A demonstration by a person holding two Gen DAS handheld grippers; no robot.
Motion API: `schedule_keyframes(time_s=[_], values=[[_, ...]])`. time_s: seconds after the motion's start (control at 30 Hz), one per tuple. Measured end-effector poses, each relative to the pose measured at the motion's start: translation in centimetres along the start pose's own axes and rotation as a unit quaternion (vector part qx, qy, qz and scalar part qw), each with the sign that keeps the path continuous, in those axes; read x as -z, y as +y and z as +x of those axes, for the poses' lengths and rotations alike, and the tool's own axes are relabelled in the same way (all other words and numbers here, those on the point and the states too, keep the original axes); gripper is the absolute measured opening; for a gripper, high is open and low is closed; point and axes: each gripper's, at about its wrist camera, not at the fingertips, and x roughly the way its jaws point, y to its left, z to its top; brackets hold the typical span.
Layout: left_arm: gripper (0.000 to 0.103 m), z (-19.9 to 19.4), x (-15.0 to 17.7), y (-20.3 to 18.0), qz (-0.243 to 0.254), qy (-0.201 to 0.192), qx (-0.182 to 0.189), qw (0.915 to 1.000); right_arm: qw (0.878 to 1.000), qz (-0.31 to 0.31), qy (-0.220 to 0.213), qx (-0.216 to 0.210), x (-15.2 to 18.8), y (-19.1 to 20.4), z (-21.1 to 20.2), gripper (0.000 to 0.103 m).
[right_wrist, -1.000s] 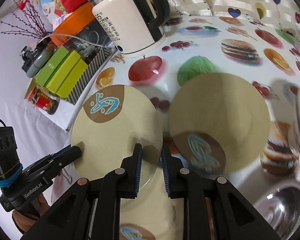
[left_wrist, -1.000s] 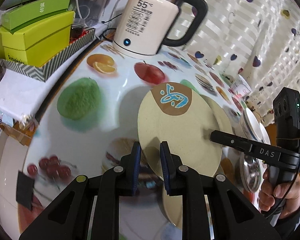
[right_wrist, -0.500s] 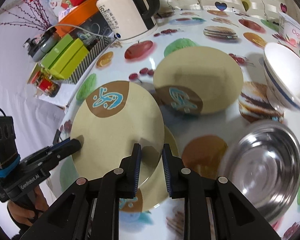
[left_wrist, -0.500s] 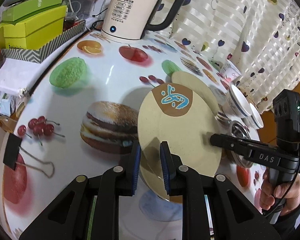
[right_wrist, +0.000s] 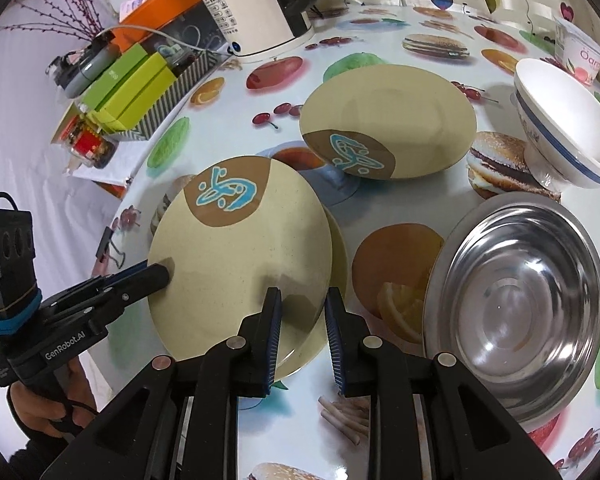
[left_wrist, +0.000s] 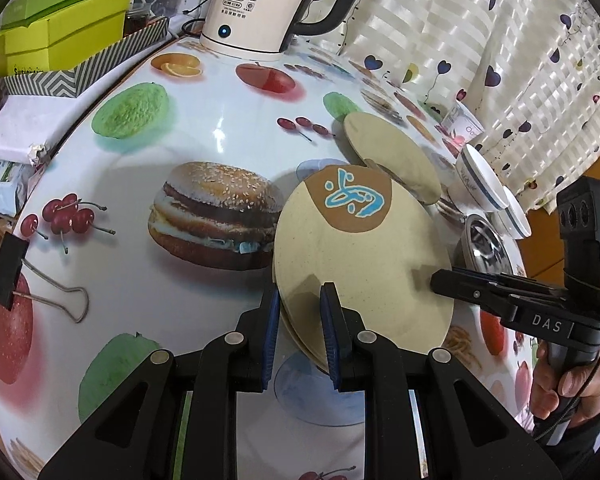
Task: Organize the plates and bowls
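A beige plate with a brown and blue mark [left_wrist: 360,256] [right_wrist: 236,264] is held at opposite rims by both grippers. My left gripper [left_wrist: 300,304] is shut on its near edge, and my right gripper [right_wrist: 302,304] is shut on the other edge. The plate sits just over a second beige plate [right_wrist: 338,248] lying on the table. A third beige plate [right_wrist: 392,120] [left_wrist: 392,152] lies further back. A steel bowl [right_wrist: 520,300] and a white blue-rimmed bowl [right_wrist: 564,128] stand to the right.
A white kettle [left_wrist: 260,4] stands at the table's far edge. Green boxes in a striped tray [left_wrist: 60,40] sit beyond the left edge. A binder clip [left_wrist: 28,280] lies at the left. A yogurt cup [right_wrist: 580,56] stands at far right.
Both grippers have carried the plate back from the far side and lowered it over the second plate near the table's front; the camera views have pulled away from the kettle.
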Motion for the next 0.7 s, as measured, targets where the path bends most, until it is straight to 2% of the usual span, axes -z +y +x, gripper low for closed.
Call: schedule_keyframes(time_s=[0.57,0.7], values=[[0.023,0.44,0.10,-0.68,0.022,0.002,-0.026,0.9994,0.999,-0.022,-0.004,0.028,0.37,0.33,0.27,0.023],[0.023,0.52,0.10,-0.52,0.020,0.002,-0.020,0.9996,0.999,-0.022,-0.008,0.027,0.45,0.16,0.21,0.023]])
